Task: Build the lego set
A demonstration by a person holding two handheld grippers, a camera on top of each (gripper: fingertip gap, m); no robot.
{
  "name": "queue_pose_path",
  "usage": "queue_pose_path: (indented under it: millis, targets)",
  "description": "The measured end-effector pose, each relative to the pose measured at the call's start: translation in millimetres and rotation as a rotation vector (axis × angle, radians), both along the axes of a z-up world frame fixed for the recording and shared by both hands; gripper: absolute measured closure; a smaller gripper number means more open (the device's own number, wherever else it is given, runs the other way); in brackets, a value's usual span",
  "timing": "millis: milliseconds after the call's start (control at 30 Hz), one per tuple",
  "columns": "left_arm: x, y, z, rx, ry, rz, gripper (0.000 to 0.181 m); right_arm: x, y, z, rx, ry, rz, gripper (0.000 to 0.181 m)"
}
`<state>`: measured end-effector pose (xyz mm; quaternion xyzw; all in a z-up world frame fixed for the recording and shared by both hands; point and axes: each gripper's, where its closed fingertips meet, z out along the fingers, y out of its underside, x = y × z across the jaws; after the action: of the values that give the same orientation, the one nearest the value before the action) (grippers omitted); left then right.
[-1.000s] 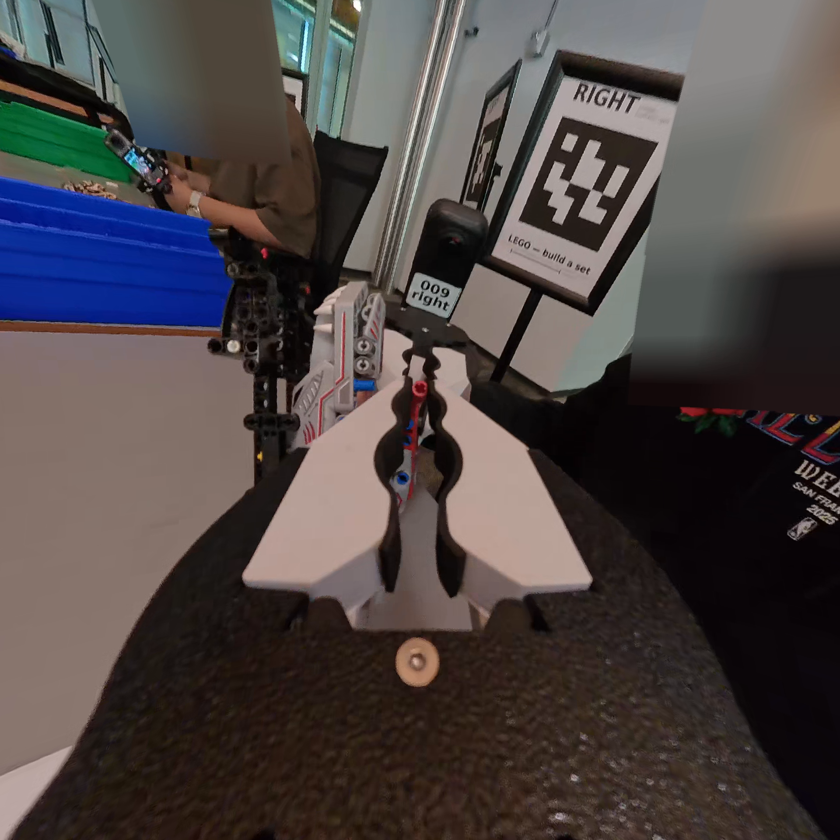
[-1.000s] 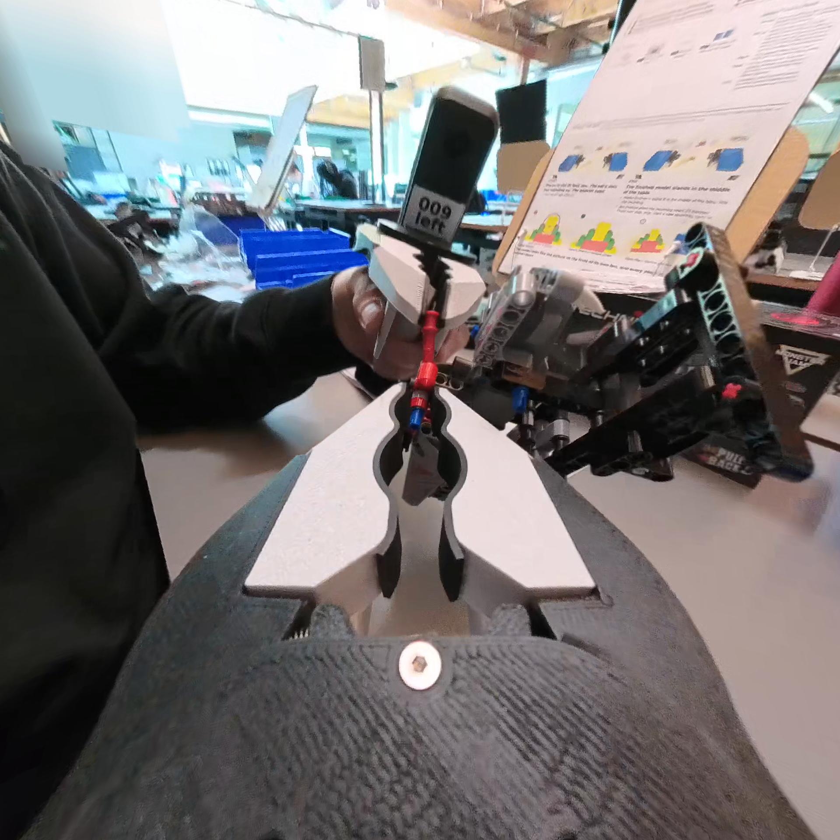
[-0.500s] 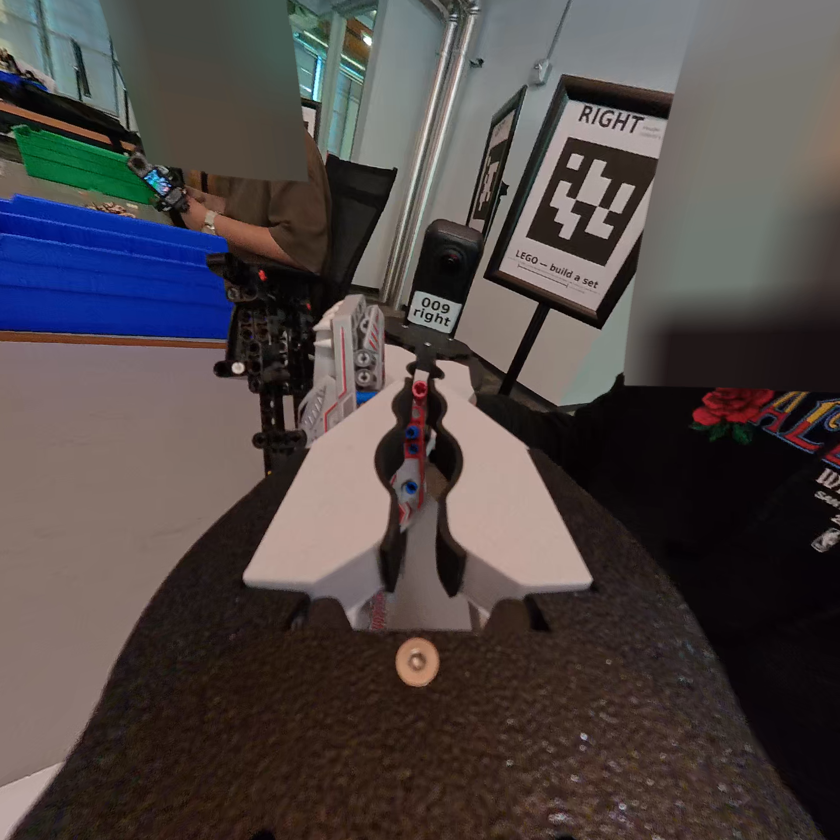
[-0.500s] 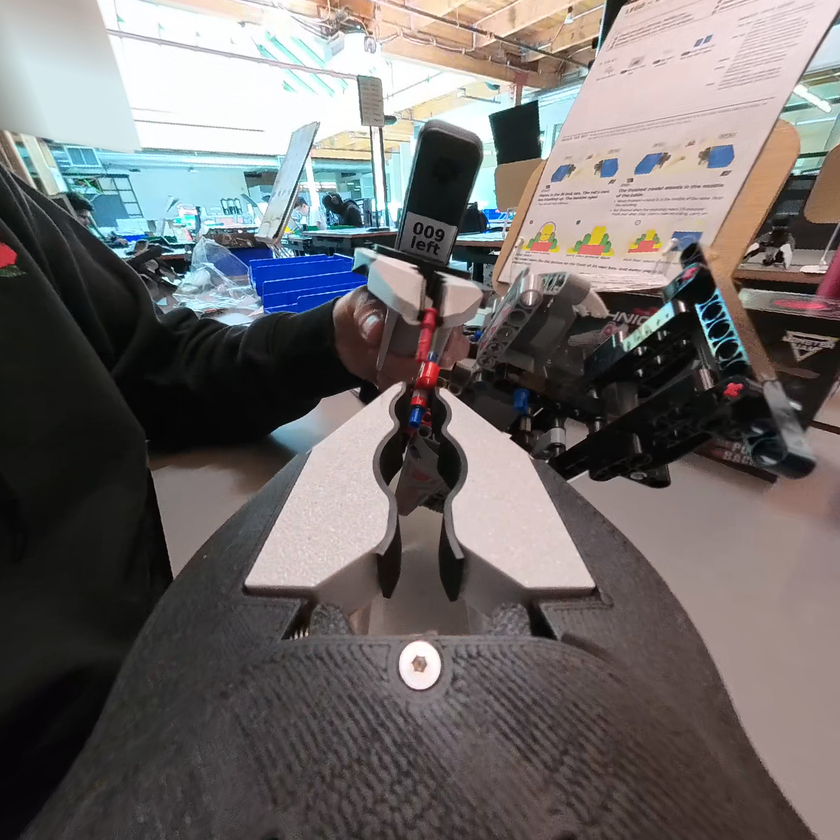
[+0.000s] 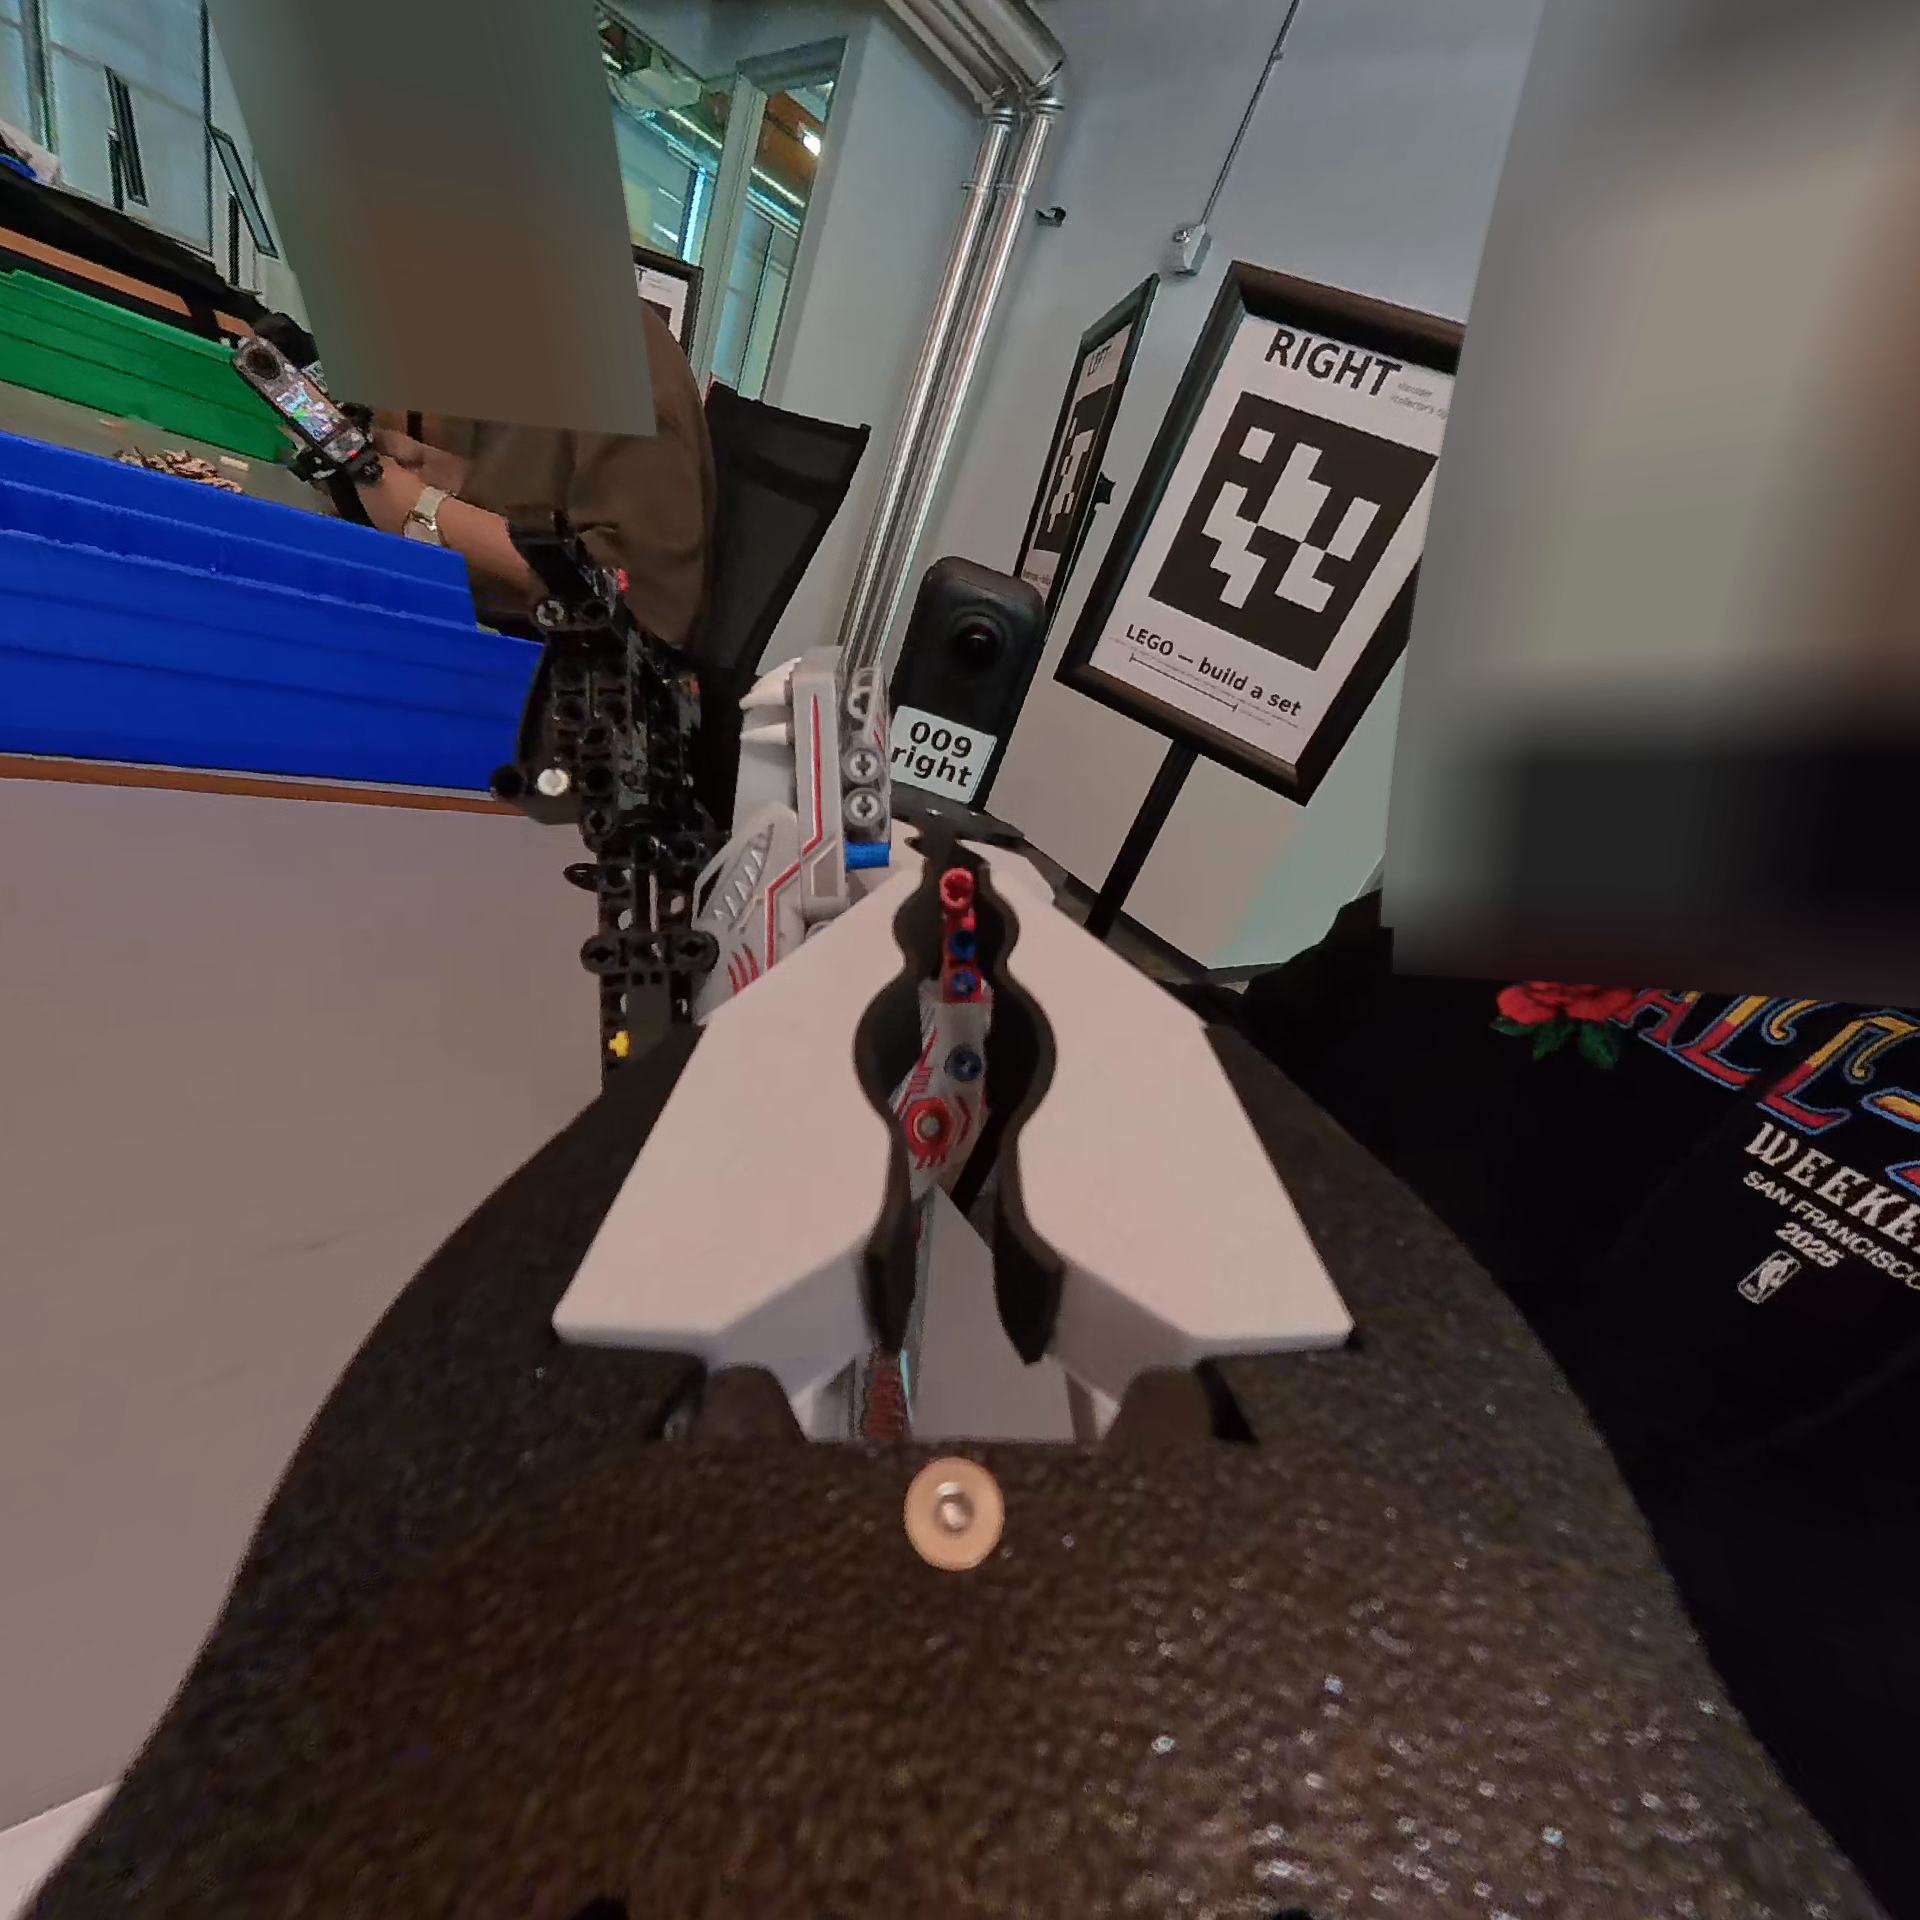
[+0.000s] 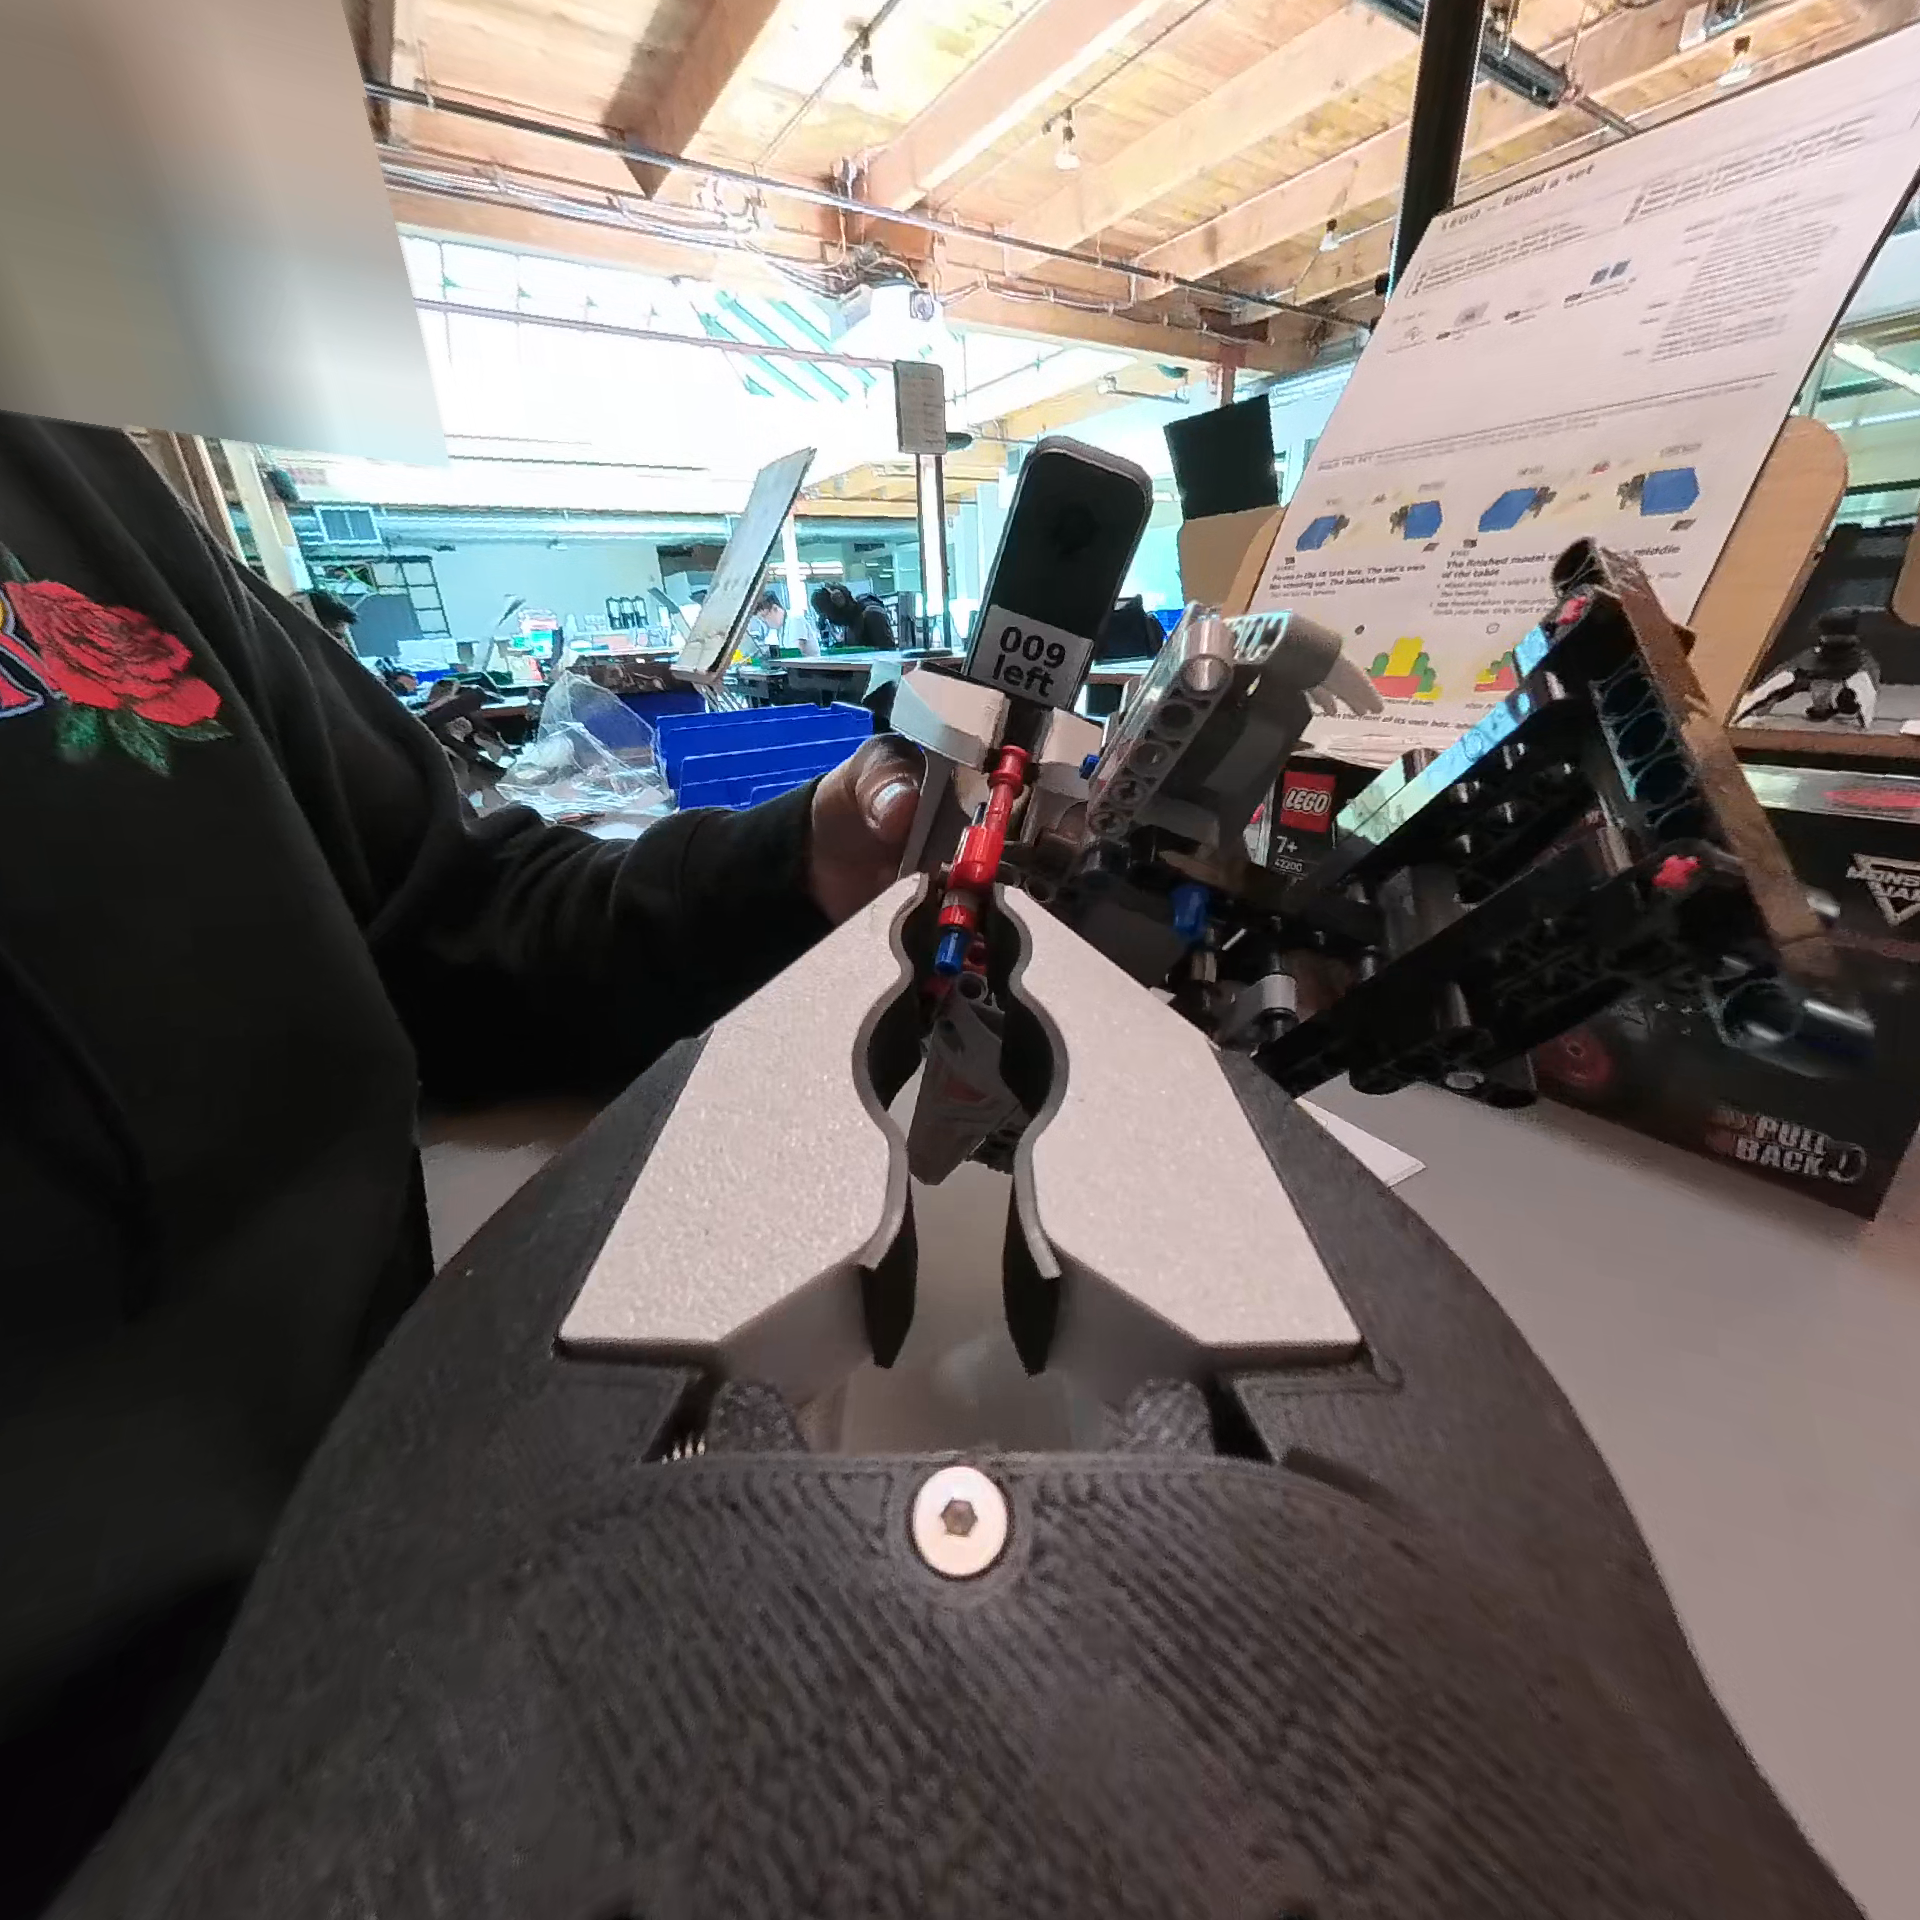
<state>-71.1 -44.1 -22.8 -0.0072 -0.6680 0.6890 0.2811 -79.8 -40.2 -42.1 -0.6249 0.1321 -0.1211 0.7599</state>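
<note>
My left gripper (image 5: 954,873) is shut on a thin grey Lego panel (image 5: 940,1101) with red markings and blue pins. A red axle (image 5: 954,888) sticks out past its tips. My right gripper (image 6: 961,896) faces it from the other side and is shut on the same grey panel (image 6: 961,1091). The red axle (image 6: 982,831) runs from there up to the left gripper (image 6: 966,727). The black and grey truck model (image 6: 1507,914) hangs tilted in the air just right of the panel. It shows in the left wrist view (image 5: 644,790) too. Where it joins the panel is hidden.
A Lego box (image 6: 1704,1101) and an instruction board (image 6: 1621,416) stand at the right on the grey table (image 5: 260,1039). Blue bins (image 5: 208,644) line its far edge. A framed sign (image 5: 1268,540) stands behind. A person's black sleeve (image 6: 520,935) is close on the left. Only a small space, under 4 cm, lies between the two pairs of fingers.
Both grippers stayed shut and tilted upward. The truck model rose and tipped further. The grey panel now sits deeper between the left gripper's fingers.
</note>
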Motion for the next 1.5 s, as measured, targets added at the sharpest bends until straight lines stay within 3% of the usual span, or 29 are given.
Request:
queue_pose_path:
  millis: [300, 533, 667, 1133, 1300, 1500]
  targets:
    - [-3.8, -4.3, 7.4, -0.014, 0.053, 0.017, 0.178, -7.2, 2.0, 4.7, 0.029, -0.036, 0.035, 0.175]
    - [-3.6, -4.4, 7.1, 0.027, -0.067, 0.077, 0.178, -5.6, -6.1, 12.4, 0.111, -0.024, 0.032, 0.174]
    - [-0.9, -2.9, -1.6, 0.065, -0.122, 0.076, 0.177, -2.2, -3.9, 3.5, 0.051, 0.010, 0.023, 0.174]
    - [1.4, -2.1, -8.9, 0.071, 0.020, 0.010, 0.177, -1.8, -3.4, -1.3, -0.020, -0.004, 0.001, 0.175]
    - [3.3, -6.0, -8.3, 0.096, 0.110, 0.029, 0.177, 3.3, -7.6, -3.5, -0.149, -0.090, -0.113, 0.175]
    - [5.8, -3.0, -22.2, 0.155, 0.042, 0.015, 0.178, 6.5, -8.3, -12.8, -0.208, -0.038, -0.116, 0.175]
